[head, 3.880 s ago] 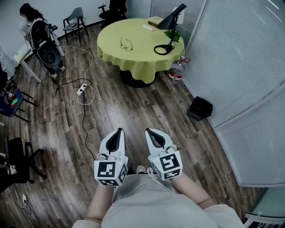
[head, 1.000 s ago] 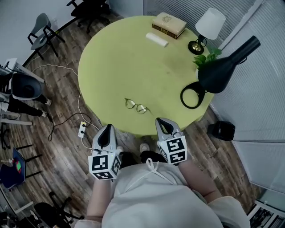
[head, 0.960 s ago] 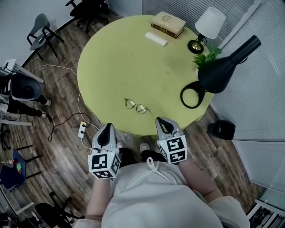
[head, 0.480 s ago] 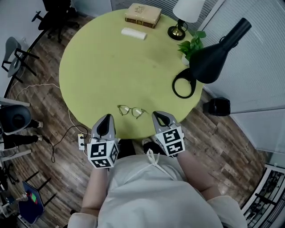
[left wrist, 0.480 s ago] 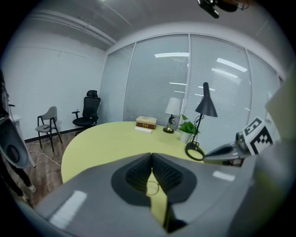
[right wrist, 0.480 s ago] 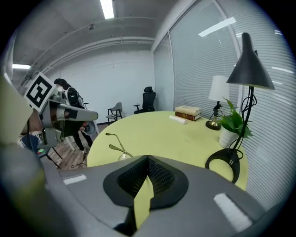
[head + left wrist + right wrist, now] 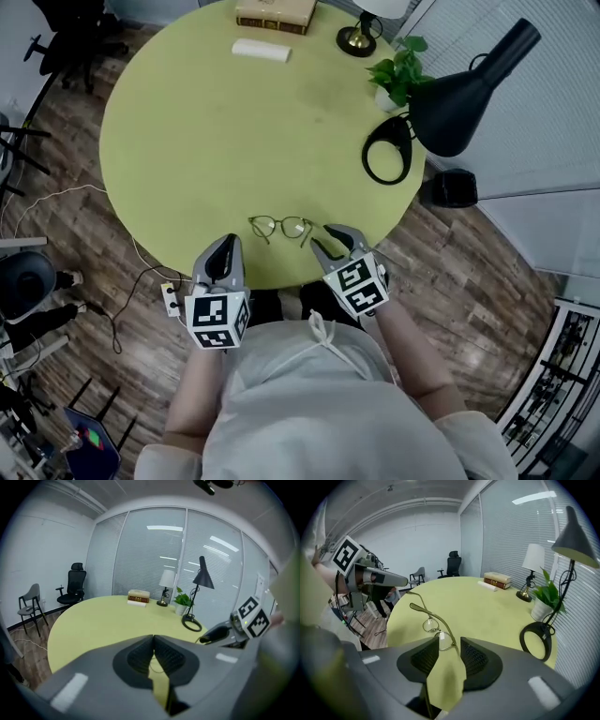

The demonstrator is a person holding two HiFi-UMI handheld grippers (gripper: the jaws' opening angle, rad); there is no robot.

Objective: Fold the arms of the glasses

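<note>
Thin wire-framed glasses [image 7: 281,227] lie on the round yellow-green table [image 7: 187,131] near its front edge, arms unfolded. My right gripper [image 7: 322,237] is just right of them, its jaws opening. In the right gripper view the glasses [image 7: 432,624] lie straight ahead, and one arm runs back between the parted pads [image 7: 426,657] without being pressed. My left gripper [image 7: 228,244] hovers at the table's edge, left of and below the glasses, jaws shut with nothing in them. In the left gripper view the shut jaws hide almost all of the glasses.
A black desk lamp [image 7: 459,89] with a ring base [image 7: 386,161] stands at the right, beside a potted plant [image 7: 398,75]. Farther back are a book [image 7: 275,13], a white case [image 7: 261,50] and a small brass-footed lamp [image 7: 358,37]. A power strip [image 7: 170,298] and cables lie on the wooden floor.
The table has come nearer. Both grippers moved forward and down to its front edge beside the glasses. The right jaws, shut before, now stand apart.
</note>
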